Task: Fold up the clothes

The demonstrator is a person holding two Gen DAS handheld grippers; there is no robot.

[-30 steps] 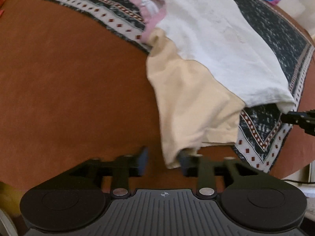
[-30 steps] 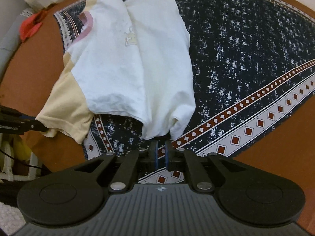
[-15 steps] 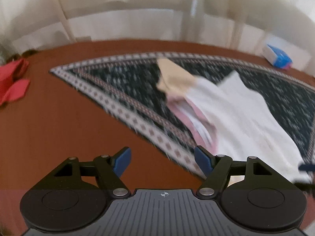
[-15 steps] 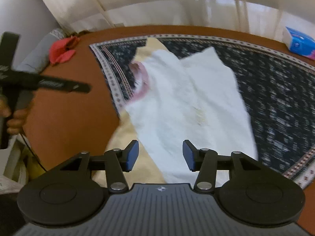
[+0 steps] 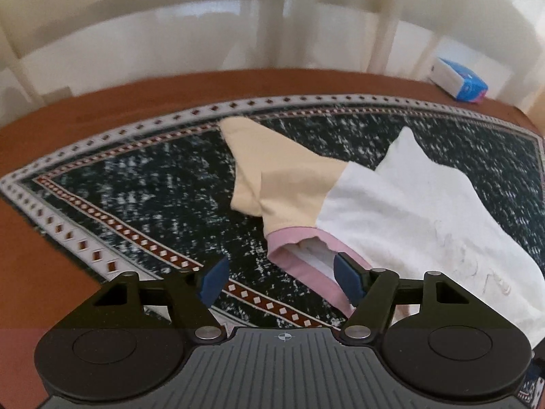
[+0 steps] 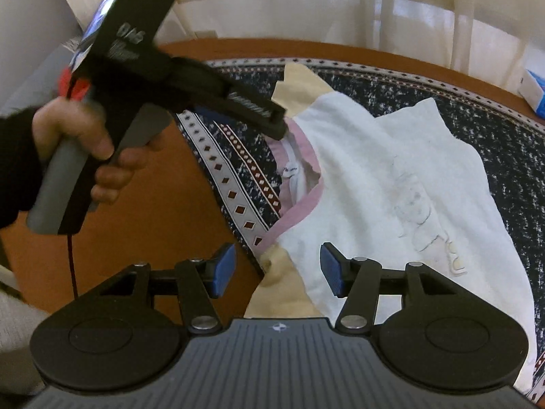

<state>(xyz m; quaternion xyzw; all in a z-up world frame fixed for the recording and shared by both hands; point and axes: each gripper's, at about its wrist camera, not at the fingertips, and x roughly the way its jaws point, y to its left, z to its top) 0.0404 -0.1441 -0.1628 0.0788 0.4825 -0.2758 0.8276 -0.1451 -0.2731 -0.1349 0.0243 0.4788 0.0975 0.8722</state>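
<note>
Two hand-held grippers gape empty: left hand-held gripper (image 5: 277,281) jaws have just eased in slightly, over the pink collar (image 5: 306,281); right hand-held gripper (image 6: 277,269) has just been opening, over the near shoulder. T-shirt (image 6: 391,184) lies rumpled on the patterned cloth (image 5: 136,187) covering the counter (image 5: 44,143). Risk: pinching one layer would drag a crooked fold.

Right claw (image 6: 277,269) just opened, empty, above white shirt (image 6: 391,184); left claw (image 6: 272,121) near pink collar (image 6: 299,211), possibly touching.

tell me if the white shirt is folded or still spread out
Partly folded: the white shirt has one edge doubled over its body and the pink collar lies open on the patterned cloth.
</note>
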